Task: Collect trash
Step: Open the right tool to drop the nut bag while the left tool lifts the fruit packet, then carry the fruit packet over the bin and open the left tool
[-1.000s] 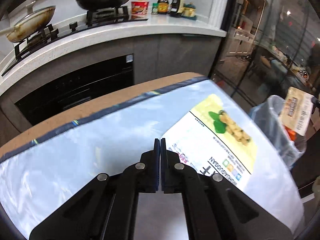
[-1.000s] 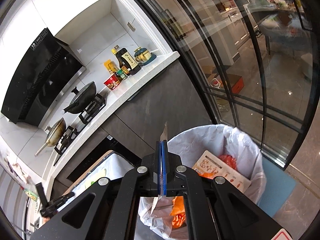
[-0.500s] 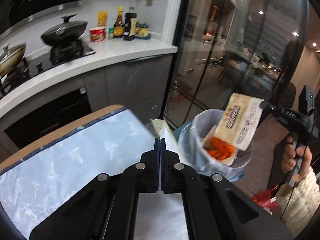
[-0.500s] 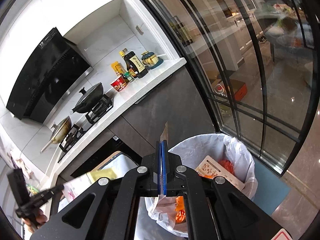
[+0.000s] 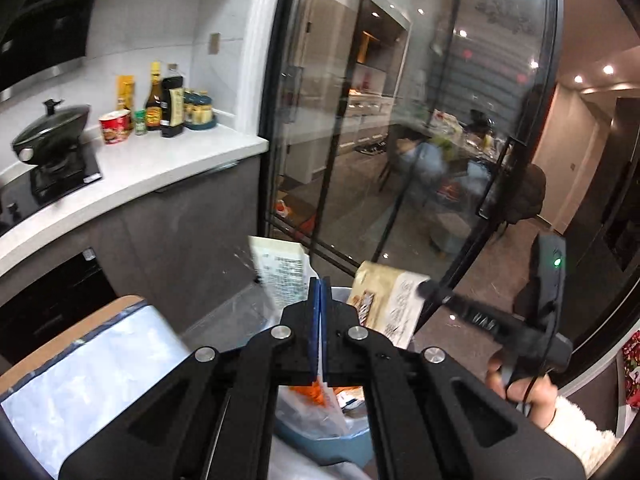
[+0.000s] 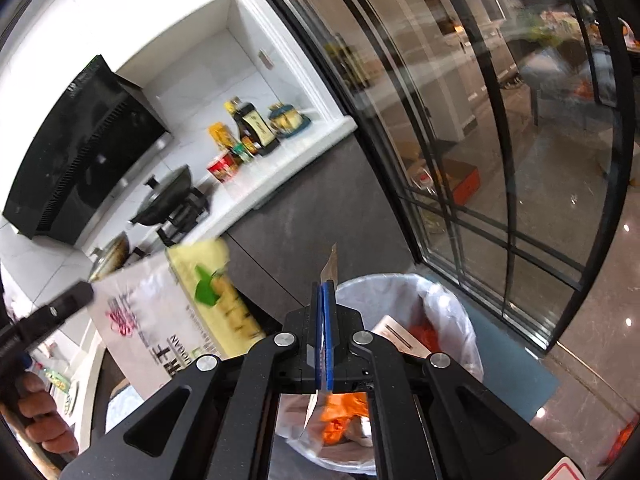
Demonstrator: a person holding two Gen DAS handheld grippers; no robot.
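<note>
Both grippers carry wrappers above the trash bin.

Left gripper [image 5: 319, 296]: jaws pinching a white-and-yellow snack bag [image 6: 176, 312], held up left of the bin [image 6: 436, 300]. Right gripper [image 6: 326, 300]: jaws pinching a beige wrapper [image 5: 386, 300] over the bin's near rim. Orange scraps [image 6: 344, 412] lie in the liner. The foil-covered table [image 5: 92, 368] sits far left.

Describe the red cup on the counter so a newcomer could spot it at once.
Find the white counter beside the glass doors. Between the black wok and the row of dark bottles stands the red cup. It is the only red, short, lidded tub there.
</note>
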